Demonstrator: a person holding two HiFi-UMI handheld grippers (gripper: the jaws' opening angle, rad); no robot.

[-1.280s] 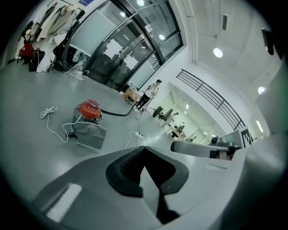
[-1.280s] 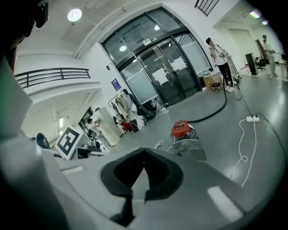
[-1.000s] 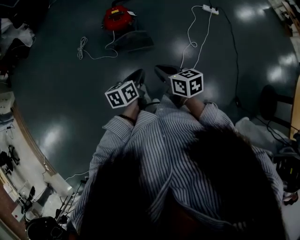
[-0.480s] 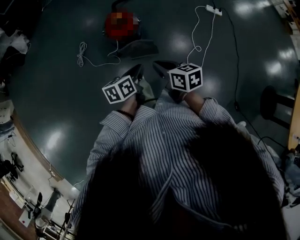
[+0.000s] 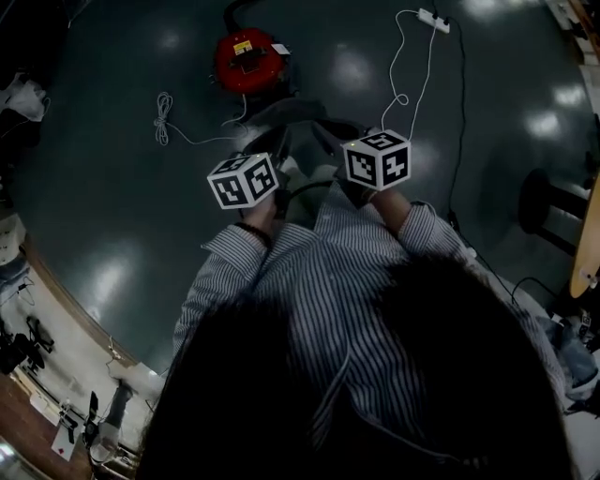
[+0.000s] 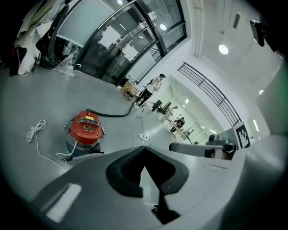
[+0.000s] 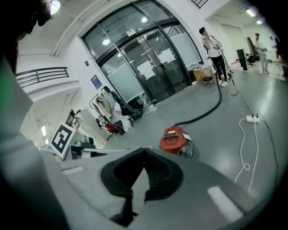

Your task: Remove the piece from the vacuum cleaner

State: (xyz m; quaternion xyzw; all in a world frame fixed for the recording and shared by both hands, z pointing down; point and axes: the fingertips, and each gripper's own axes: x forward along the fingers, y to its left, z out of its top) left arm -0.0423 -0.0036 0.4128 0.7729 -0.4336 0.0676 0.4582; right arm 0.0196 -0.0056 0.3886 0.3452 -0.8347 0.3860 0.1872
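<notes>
A red canister vacuum cleaner (image 5: 247, 61) stands on the dark floor ahead of me, with a black hose (image 7: 211, 108) trailing off behind it. A grey floor nozzle (image 5: 279, 111) lies just in front of it, partly hidden by my grippers. My left gripper (image 5: 276, 142) and right gripper (image 5: 330, 133) are held side by side at chest height, short of the vacuum, both shut and empty. In the left gripper view the vacuum (image 6: 86, 130) sits left of the closed left gripper (image 6: 144, 152). In the right gripper view the vacuum (image 7: 174, 139) sits just beyond the closed right gripper (image 7: 145, 155).
A white cord (image 5: 167, 111) lies coiled left of the vacuum. A white power strip (image 5: 433, 19) and its cable run at the far right. A dark stool (image 5: 544, 202) stands at the right. Glass doors (image 7: 148, 58) and a standing person (image 7: 211, 45) are far off.
The vacuum has come lower in the head view and closer to the grippers as the person steps toward it. Both grippers stay shut and side by side.
</notes>
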